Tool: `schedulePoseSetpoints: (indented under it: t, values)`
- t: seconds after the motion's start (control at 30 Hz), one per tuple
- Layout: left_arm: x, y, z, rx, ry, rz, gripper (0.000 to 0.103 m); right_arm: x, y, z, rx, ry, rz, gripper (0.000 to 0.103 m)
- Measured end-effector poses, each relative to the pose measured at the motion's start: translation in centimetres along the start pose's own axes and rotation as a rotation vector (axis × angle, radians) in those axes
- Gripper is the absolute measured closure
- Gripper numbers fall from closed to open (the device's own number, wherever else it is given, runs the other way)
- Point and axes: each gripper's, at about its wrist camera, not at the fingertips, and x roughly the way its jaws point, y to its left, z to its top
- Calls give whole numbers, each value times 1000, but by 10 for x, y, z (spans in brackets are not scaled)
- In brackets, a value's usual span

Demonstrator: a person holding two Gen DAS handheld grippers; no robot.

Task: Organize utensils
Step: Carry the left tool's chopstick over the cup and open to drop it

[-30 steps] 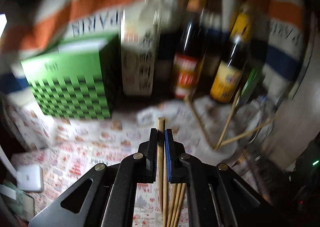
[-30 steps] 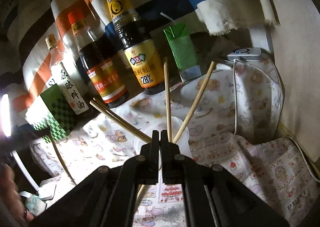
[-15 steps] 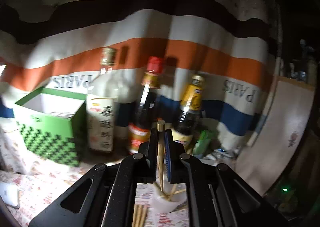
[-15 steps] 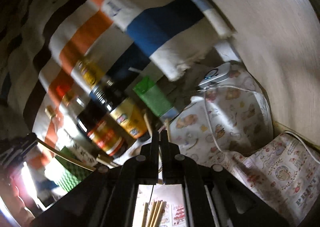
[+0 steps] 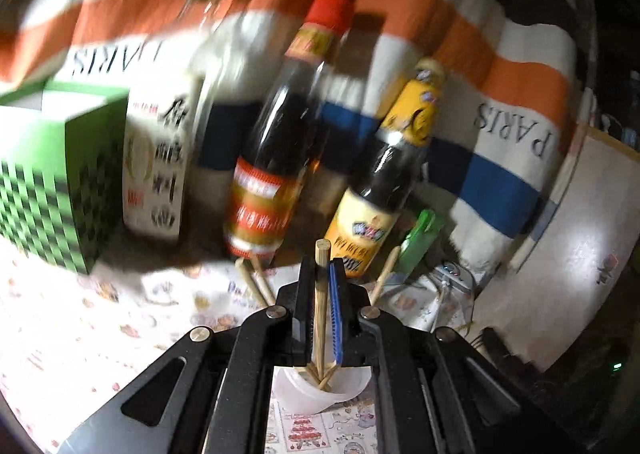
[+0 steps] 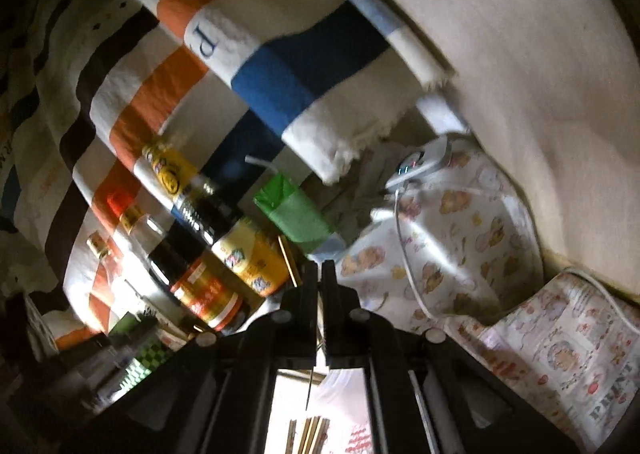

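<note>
The left hand-held gripper (image 5: 322,274) pinches a pale wooden chopstick (image 5: 321,294) between its black finger and blue-padded finger, its tip standing just above them. The stick's lower end sits in a small translucent plastic cup (image 5: 320,394) with several other chopsticks. Two more wooden sticks (image 5: 256,282) lean left of the fingers and one to their right. Behind, on the cartoon-printed cloth covering the bench (image 5: 80,314), stand a green chequered box (image 5: 52,181), a white-labelled clear bottle (image 5: 160,157), a red-capped dark sauce bottle (image 5: 272,157) and a yellow-labelled dark bottle (image 5: 384,181).

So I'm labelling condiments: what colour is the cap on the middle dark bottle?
Red cap on the middle bottle; clearest in the left wrist view.
</note>
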Motion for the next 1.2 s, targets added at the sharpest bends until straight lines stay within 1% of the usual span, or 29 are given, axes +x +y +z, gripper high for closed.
schedulePoseSetpoints:
  t: [0.1, 0.2, 0.3, 0.33, 0.37, 0.63, 0.67, 0.73, 0.83, 1.07, 1.2]
  values:
    - [11, 9, -7, -19, 23, -5, 97, 6, 9, 5, -48, -6, 1, 102]
    - [18, 17, -12, -37, 34, 0, 97, 17, 24, 5, -134, 3, -3, 102]
    - [25, 24, -16, -49, 57, -9, 97, 30, 34, -4, -202, 28, -15, 102]
    - [28, 25, -18, -46, 68, -11, 97, 35, 36, -9, -220, 36, -21, 102]
    - [28, 25, -20, -31, 63, 0, 96, 39, 37, -13, -233, 44, -26, 102]
    - [30, 16, -24, 105, 40, 58, 94, 61, 32, -44, -251, 117, -43, 102]
    - [31, 16, -24, 107, 43, 58, 94, 64, 32, -46, -251, 126, -41, 102]
    - [34, 19, -23, 87, 55, 88, 94, 67, 32, -49, -250, 136, -44, 102]
    - [35, 21, -23, 79, 59, 70, 94, 73, 32, -54, -262, 153, -49, 102]
    - [37, 20, -26, 103, 61, 78, 94, 83, 29, -64, -286, 177, -87, 101]
    - [35, 24, -25, 80, 59, 70, 92, 86, 32, -70, -323, 181, -108, 101]
